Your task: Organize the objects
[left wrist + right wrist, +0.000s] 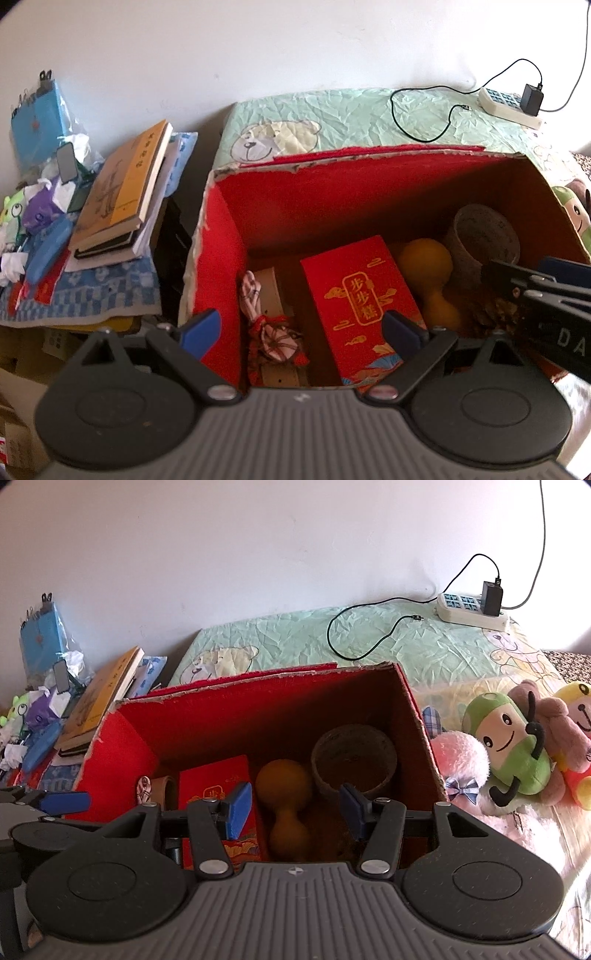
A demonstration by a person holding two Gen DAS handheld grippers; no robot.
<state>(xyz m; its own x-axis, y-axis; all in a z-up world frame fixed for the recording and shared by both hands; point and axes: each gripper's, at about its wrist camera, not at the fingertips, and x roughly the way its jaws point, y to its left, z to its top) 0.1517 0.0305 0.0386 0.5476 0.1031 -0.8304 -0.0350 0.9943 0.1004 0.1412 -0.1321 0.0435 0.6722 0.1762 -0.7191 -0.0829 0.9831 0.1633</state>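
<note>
A red cardboard box (229, 236) stands open on the bed; it also shows in the right wrist view (122, 731). Inside lie a red packet with gold characters (354, 295), an orange dumbbell (432, 273), a round speckled pot (480, 236), a tan belt (269, 291) and a patterned red cloth (273, 339). My left gripper (301, 332) is open and empty above the box's near left part. My right gripper (295, 808) is open and empty above the dumbbell (284, 797) and the pot (354, 760); it shows at the right of the left wrist view (546, 284).
A stack of books (122, 195) and clutter sit on a blue cloth left of the box. Plush toys (517, 746) lie on the bed to the right. A power strip (469, 609) with a black charger and cable lies at the bed's far side by the wall.
</note>
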